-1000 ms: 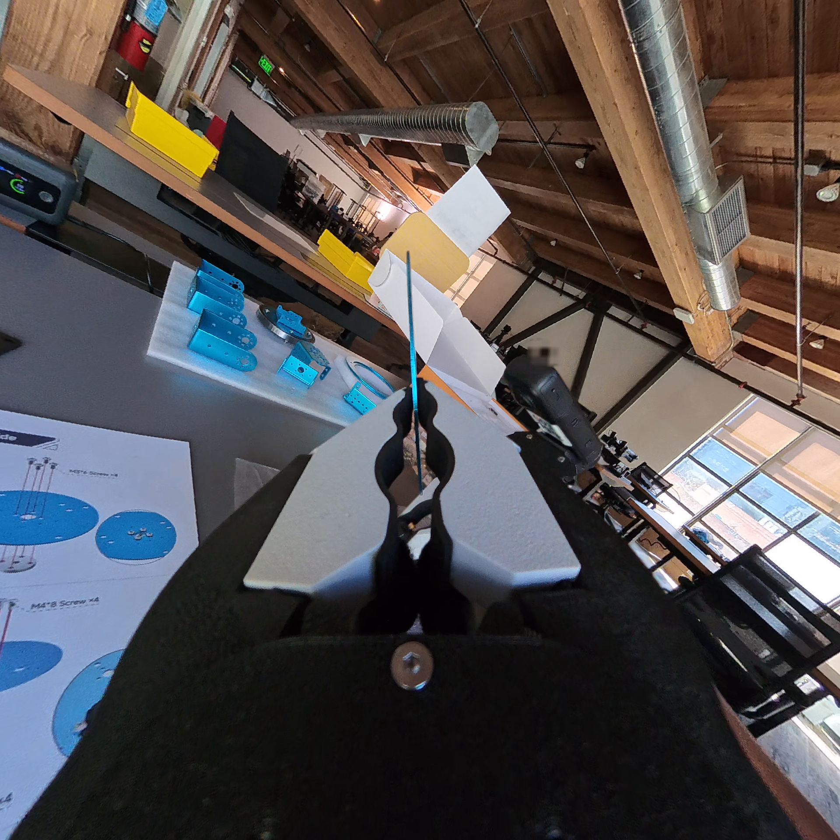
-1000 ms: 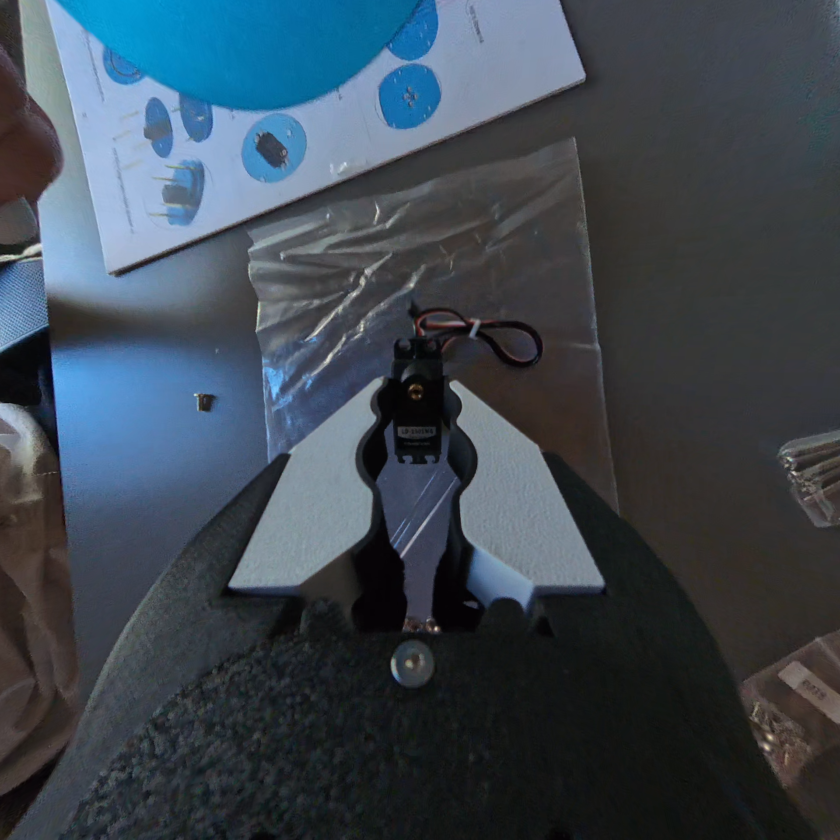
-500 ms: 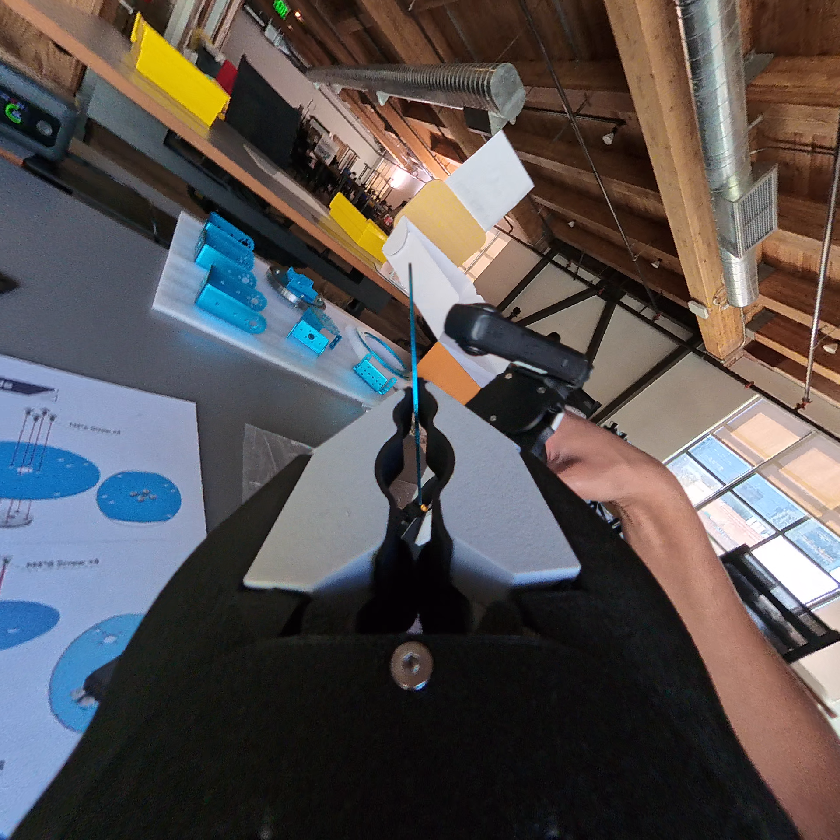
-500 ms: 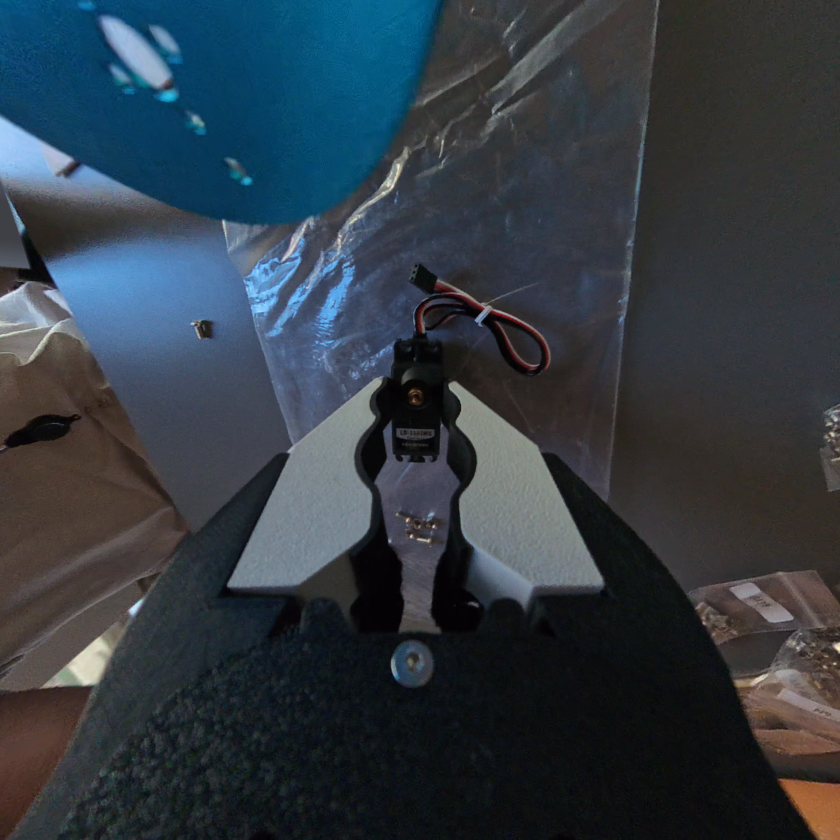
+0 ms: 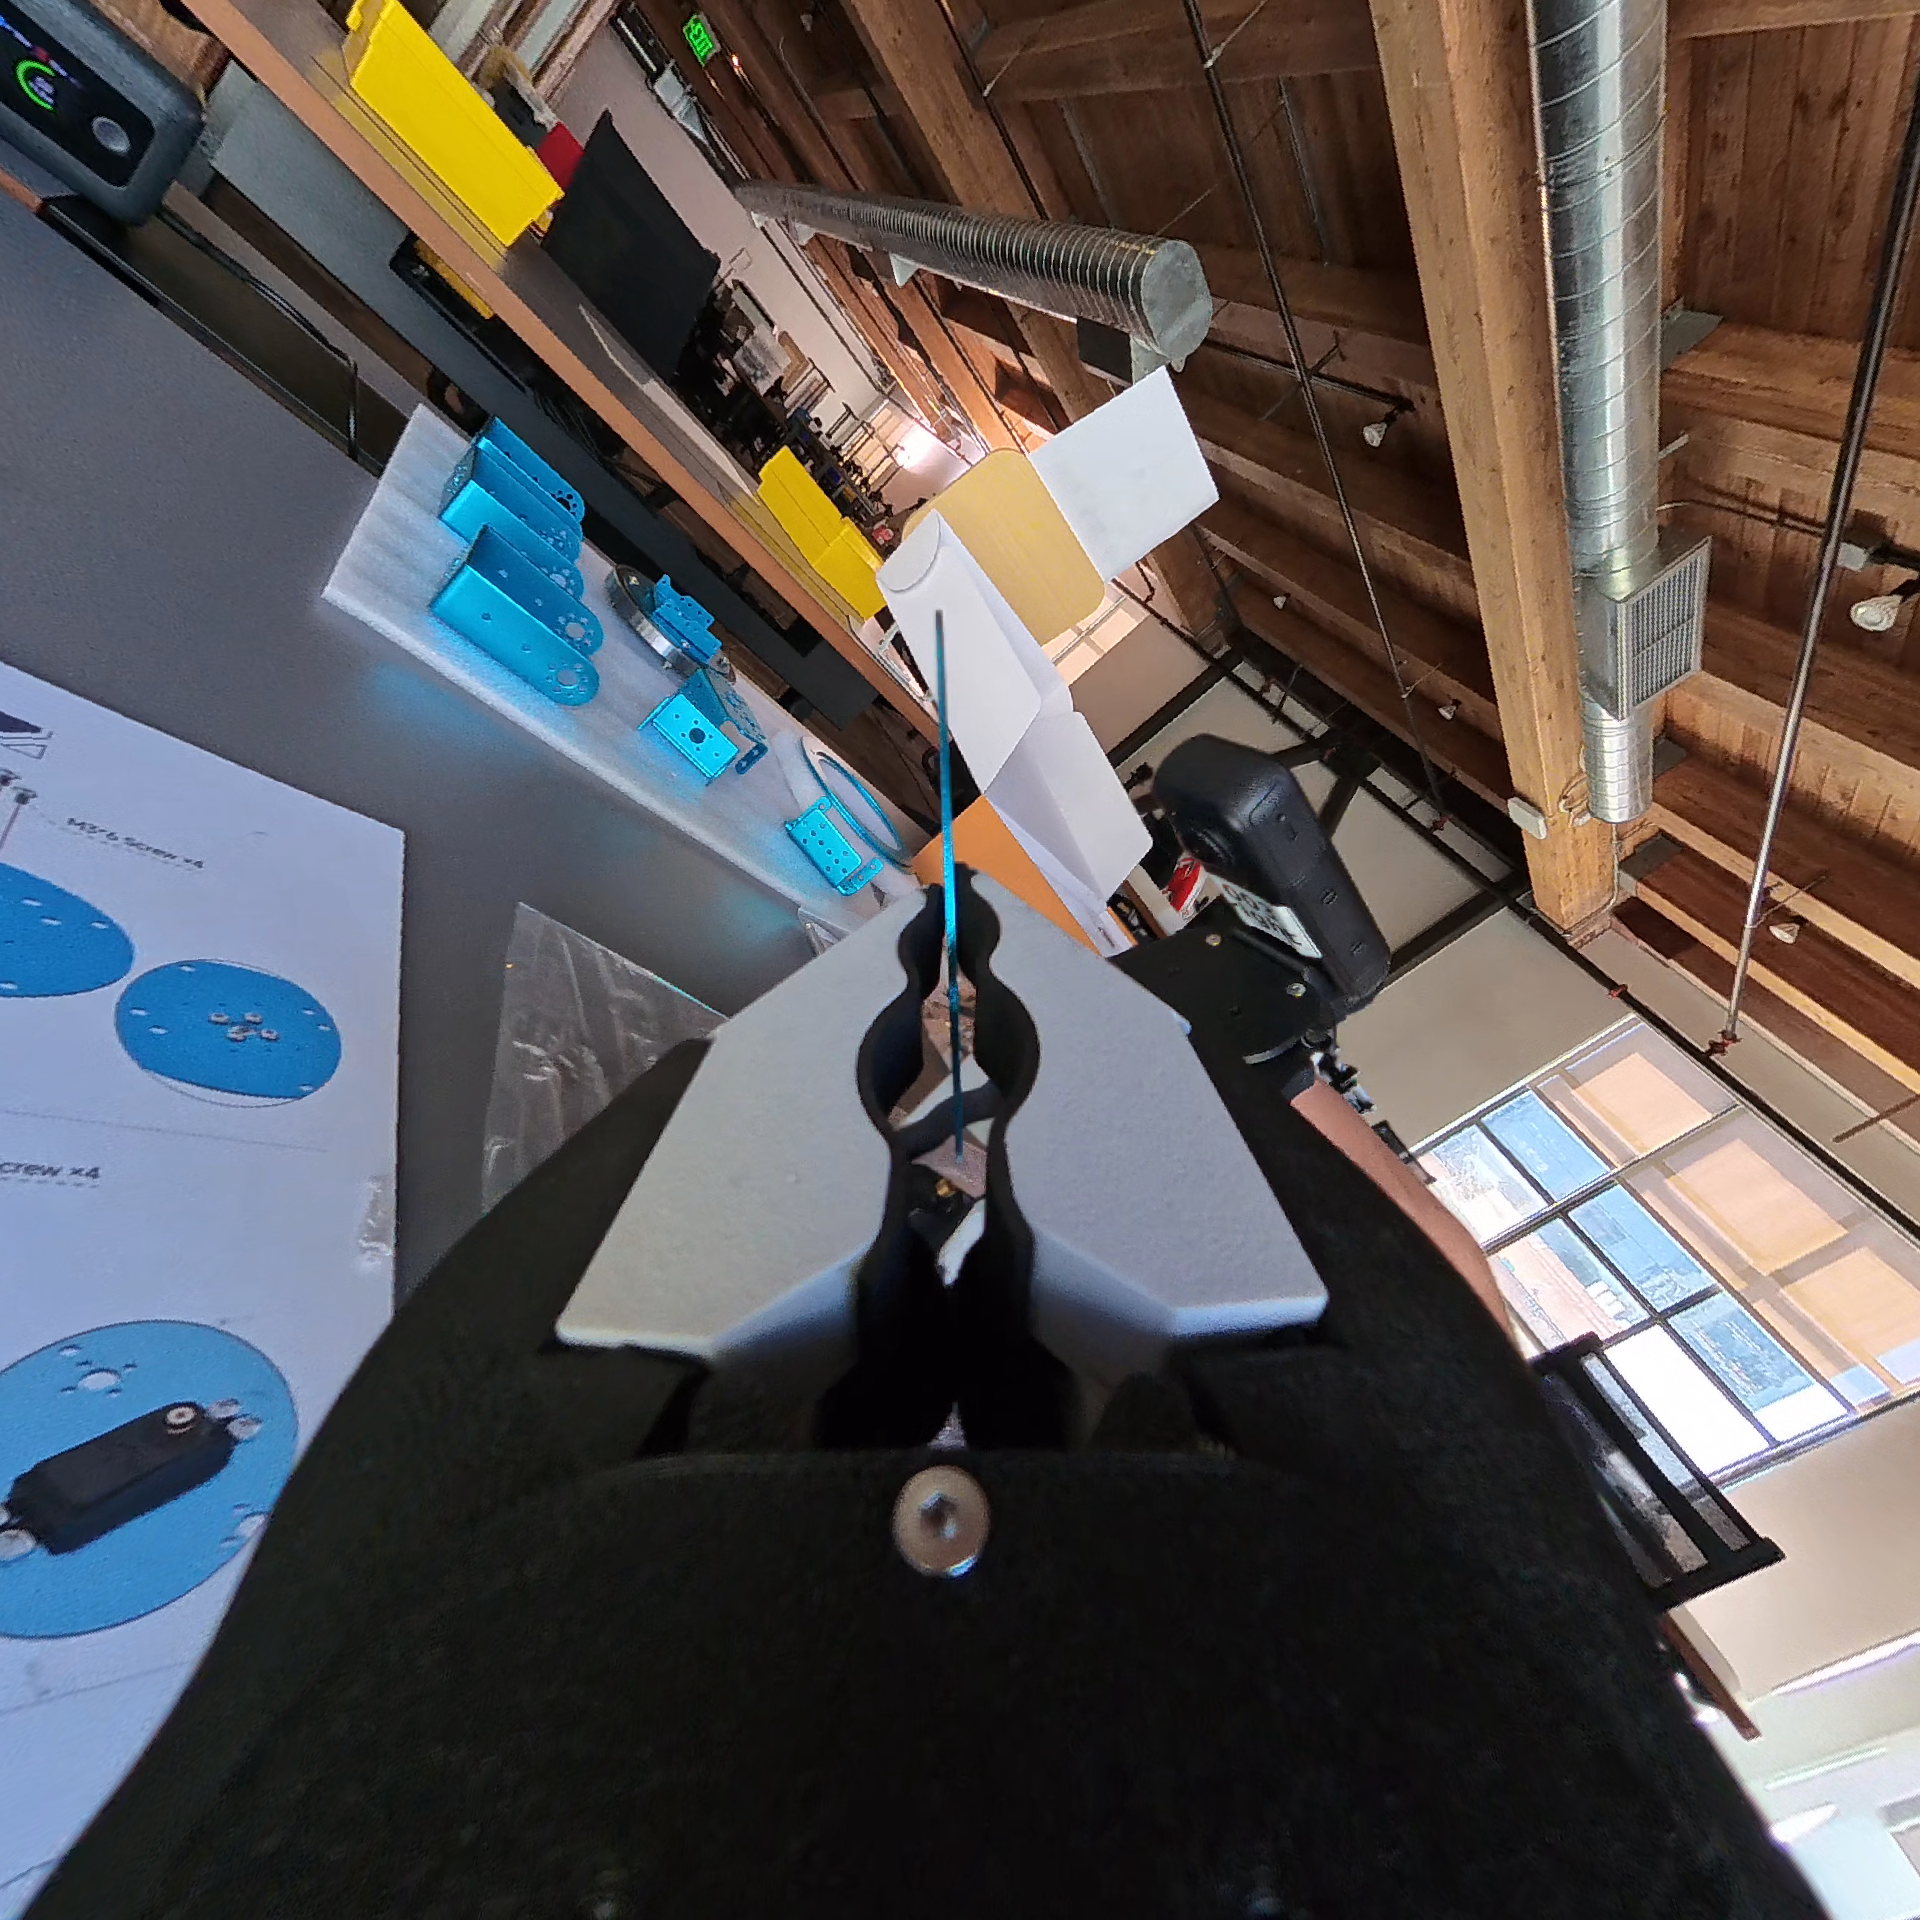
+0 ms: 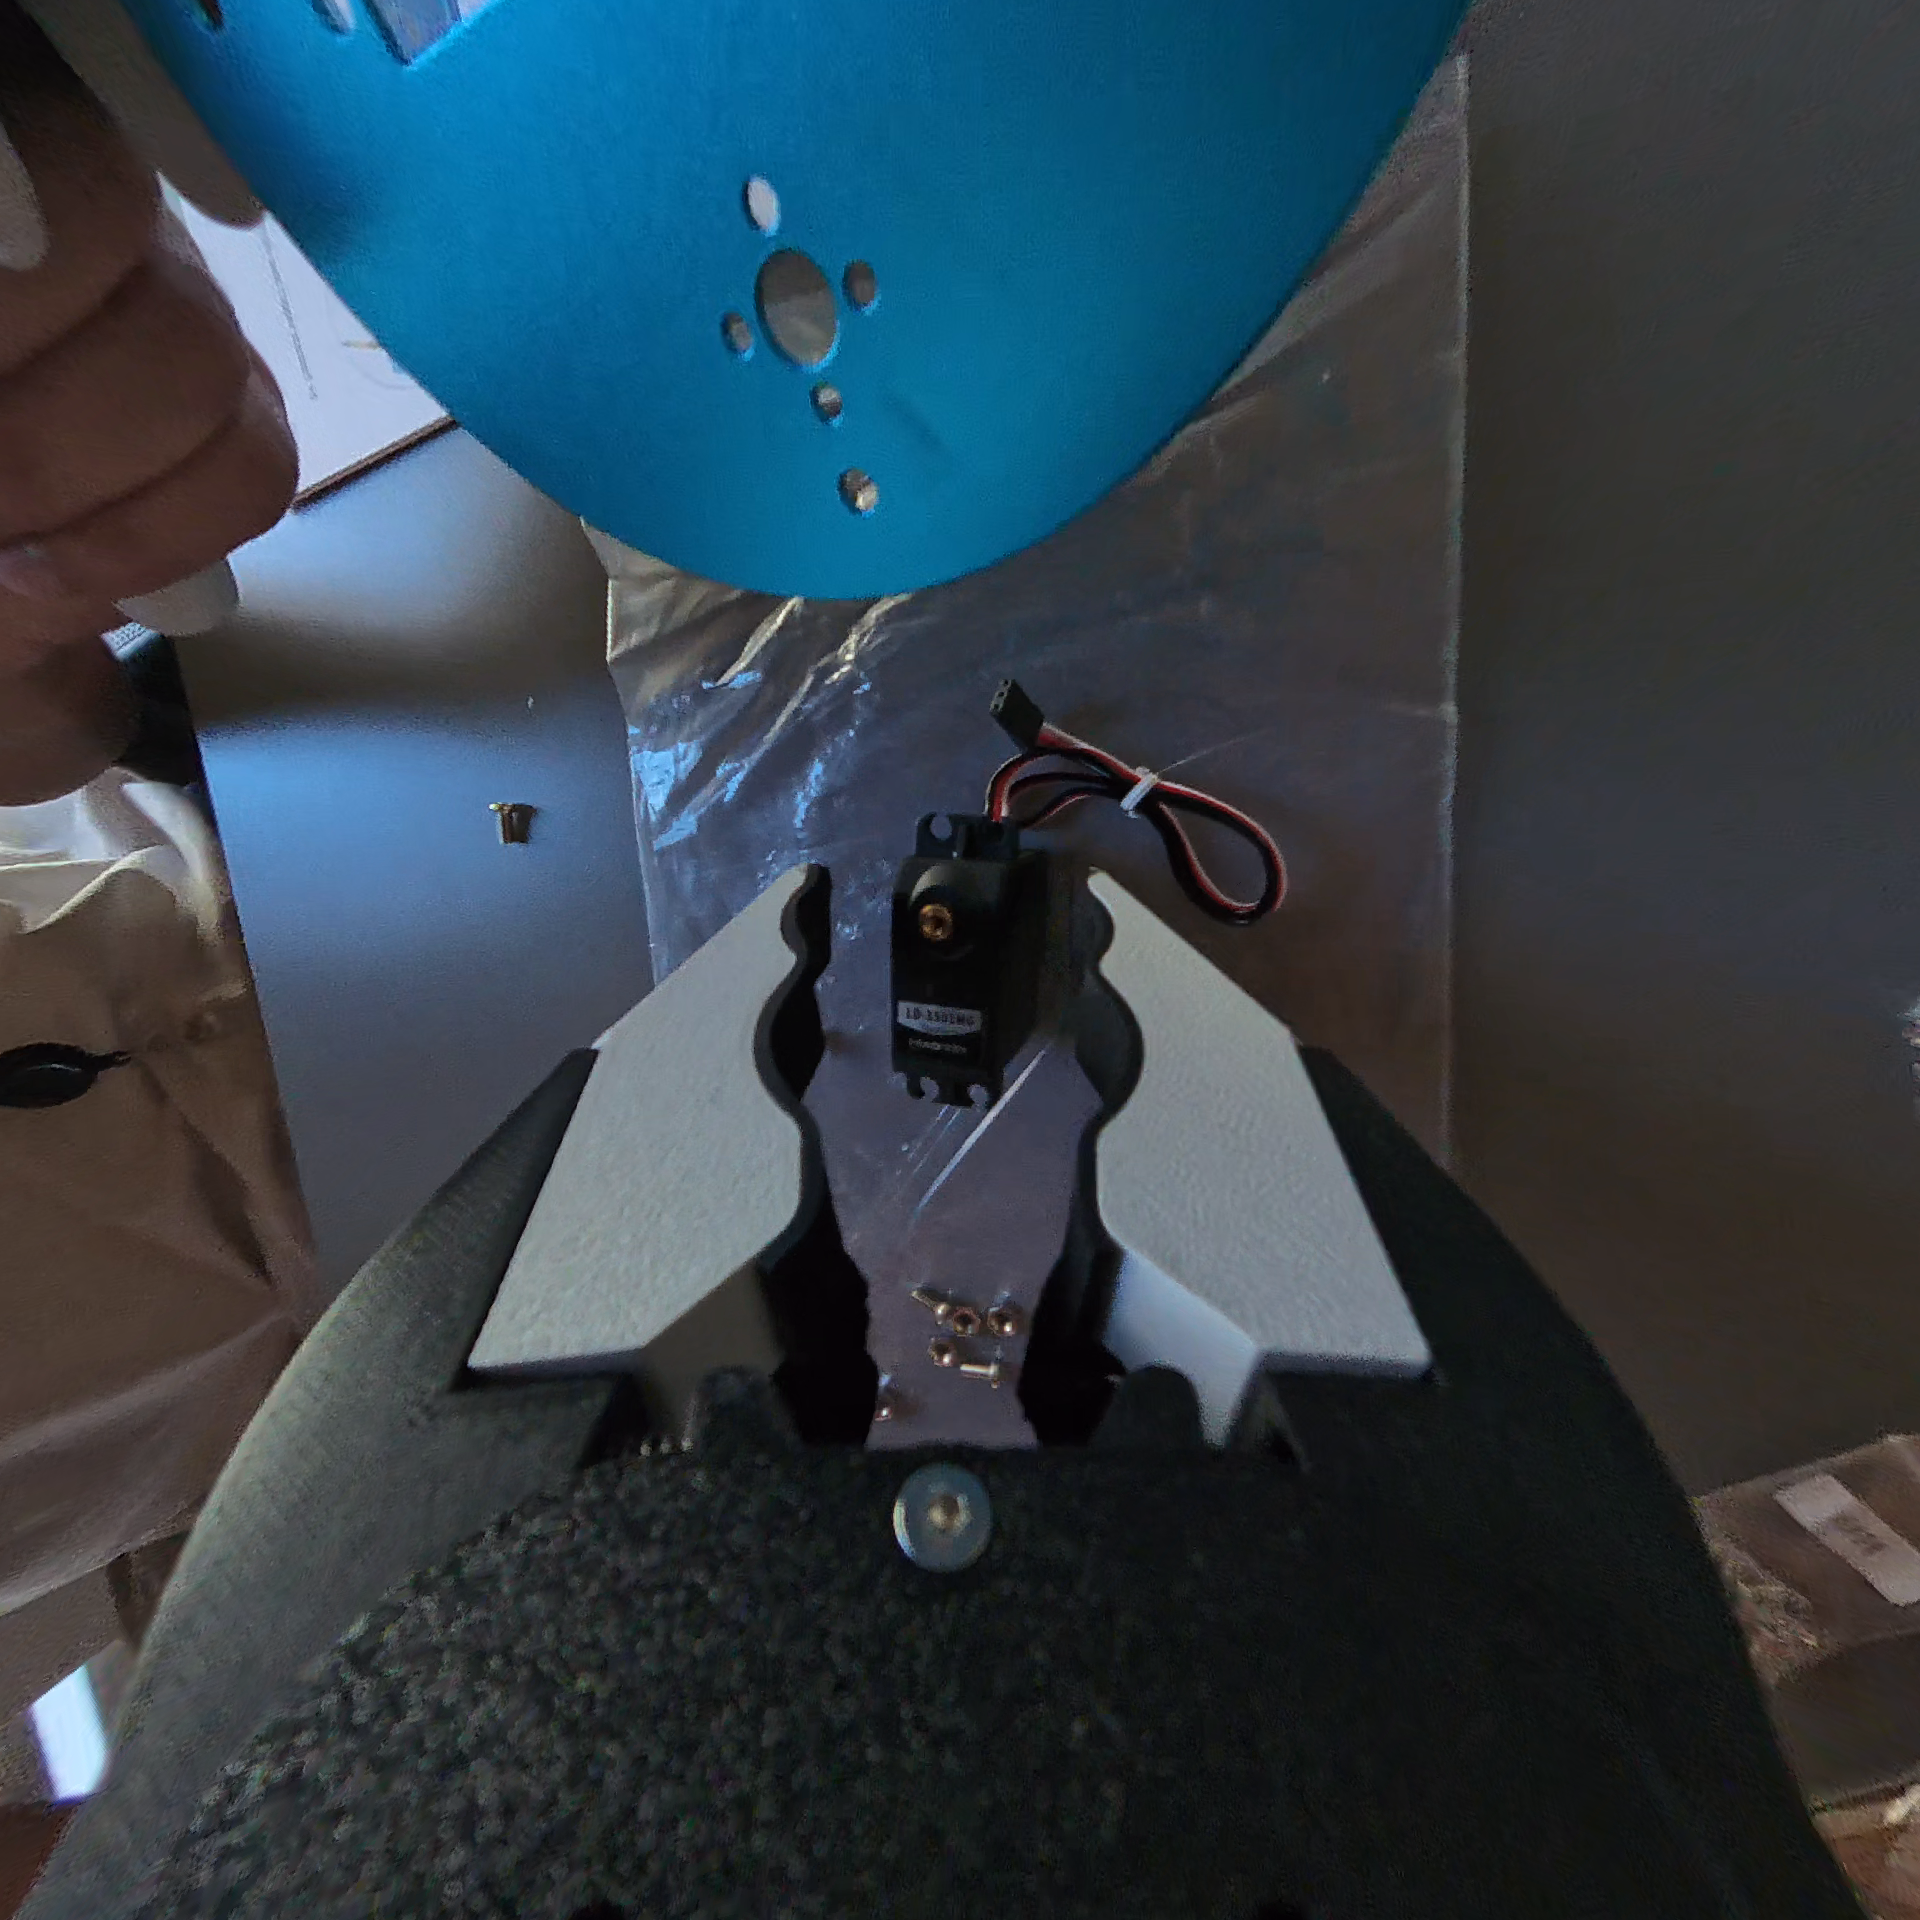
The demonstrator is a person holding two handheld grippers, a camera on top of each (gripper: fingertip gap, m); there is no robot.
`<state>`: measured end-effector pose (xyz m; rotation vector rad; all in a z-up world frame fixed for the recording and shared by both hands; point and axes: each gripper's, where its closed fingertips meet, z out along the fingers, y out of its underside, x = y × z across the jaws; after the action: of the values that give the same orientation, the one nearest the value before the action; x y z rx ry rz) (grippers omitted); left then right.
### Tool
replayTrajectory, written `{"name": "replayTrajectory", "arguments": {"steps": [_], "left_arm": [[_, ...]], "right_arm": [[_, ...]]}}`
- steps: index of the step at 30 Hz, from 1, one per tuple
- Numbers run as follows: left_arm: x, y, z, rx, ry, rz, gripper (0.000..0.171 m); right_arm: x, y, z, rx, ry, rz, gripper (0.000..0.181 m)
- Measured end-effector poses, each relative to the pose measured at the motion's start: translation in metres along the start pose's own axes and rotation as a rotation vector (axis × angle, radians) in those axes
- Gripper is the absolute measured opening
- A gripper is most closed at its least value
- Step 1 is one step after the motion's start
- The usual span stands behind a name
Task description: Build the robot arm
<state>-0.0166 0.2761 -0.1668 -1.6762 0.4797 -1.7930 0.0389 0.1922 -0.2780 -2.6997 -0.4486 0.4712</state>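
My left claw point(image 5: 951, 925) was clamped on a thin blue disc point(image 5: 943, 790), which I saw edge-on: its edge ran straight ahead out of the tips, up and away from the counter point(image 5: 208, 540). From the right view the same disc point(image 6: 810, 260) hung above and ahead of my right claw point(image 6: 951, 925), its flat face toward the camera, with a big centre hole and smaller holes round it.

My right claw stood open and held nothing. A black servo point(image 6: 951, 977) lay between its fingers on a clear bag point(image 6: 1299, 582), nearer the right finger; I could not tell whether they touched. Its long axis ran along the fingers, the brass shaft end farther from me, and its red, white and black lead point(image 6: 1174, 821) looped off to the right. The servo bore a small white label. Loose screws point(image 6: 961, 1340) lay on the bag back near the claw's base, and one more screw point(image 6: 507, 823) lay off left.

Left of my left claw lay a printed sheet point(image 5: 187, 1039) with blue diagrams, and ahead of it blue brackets point(image 5: 520, 592) on a white pad.
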Motion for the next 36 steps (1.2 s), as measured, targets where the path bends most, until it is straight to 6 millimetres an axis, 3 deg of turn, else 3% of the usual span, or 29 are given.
{"name": "replayTrajectory", "arguments": {"steps": [2,4,6,9,10,12,14,16,19,21,23,26,30,33,36], "left_arm": [[0.006,0.001,0.000,0.017,0.030,-0.018,0.000],[0.014,0.003,-0.001,0.034,0.074,-0.052,0.000],[0.021,0.005,-0.002,0.060,0.116,-0.106,0.000],[0.033,0.011,0.001,0.074,0.211,-0.215,0.000],[0.036,0.014,0.003,0.073,0.226,-0.248,0.001],[0.041,0.021,0.005,0.063,0.258,-0.290,0.001],[0.050,0.030,0.005,0.027,0.294,-0.281,0.000],[0.066,0.050,0.002,-0.107,0.328,-0.224,0.000],[0.092,0.080,-0.011,-0.348,0.403,-0.043,0.001],[0.095,0.084,-0.021,-0.457,0.412,0.122,0.023],[0.090,0.071,-0.024,-0.490,0.381,0.242,0.033],[0.088,0.057,-0.020,-0.584,0.388,0.298,0.029],[0.077,0.076,-0.010,-0.797,0.398,0.370,0.005],[0.065,0.074,0.000,-0.840,0.367,0.277,0.000],[0.041,0.074,0.005,-0.900,0.329,0.048,0.000]], "right_arm": [[0.000,-0.008,-0.011,0.090,0.005,-0.024,0.055],[-0.011,-0.027,-0.031,0.293,-0.075,-0.028,0.061],[-0.026,-0.046,-0.059,0.541,-0.245,0.016,0.062],[-0.028,-0.061,-0.091,0.810,-0.488,0.189,0.061],[-0.032,-0.062,-0.099,0.860,-0.577,0.206,0.049],[-0.038,-0.059,-0.105,0.881,-0.678,0.224,0.004],[-0.036,-0.058,-0.111,0.887,-0.706,0.249,0.000],[-0.035,-0.057,-0.123,0.872,-0.729,0.240,0.000],[-0.054,-0.050,-0.135,0.744,-0.788,0.092,0.000],[-0.063,-0.045,-0.133,0.627,-0.774,0.023,0.000],[-0.068,-0.037,-0.127,0.493,-0.764,-0.023,0.000],[-0.072,-0.029,-0.114,0.351,-0.778,-0.041,0.000],[-0.072,-0.029,-0.103,0.316,-0.786,-0.055,0.000],[-0.053,-0.036,-0.098,0.389,-0.699,-0.032,0.001],[-0.011,-0.033,-0.088,0.477,-0.289,-0.040,0.030]]}}
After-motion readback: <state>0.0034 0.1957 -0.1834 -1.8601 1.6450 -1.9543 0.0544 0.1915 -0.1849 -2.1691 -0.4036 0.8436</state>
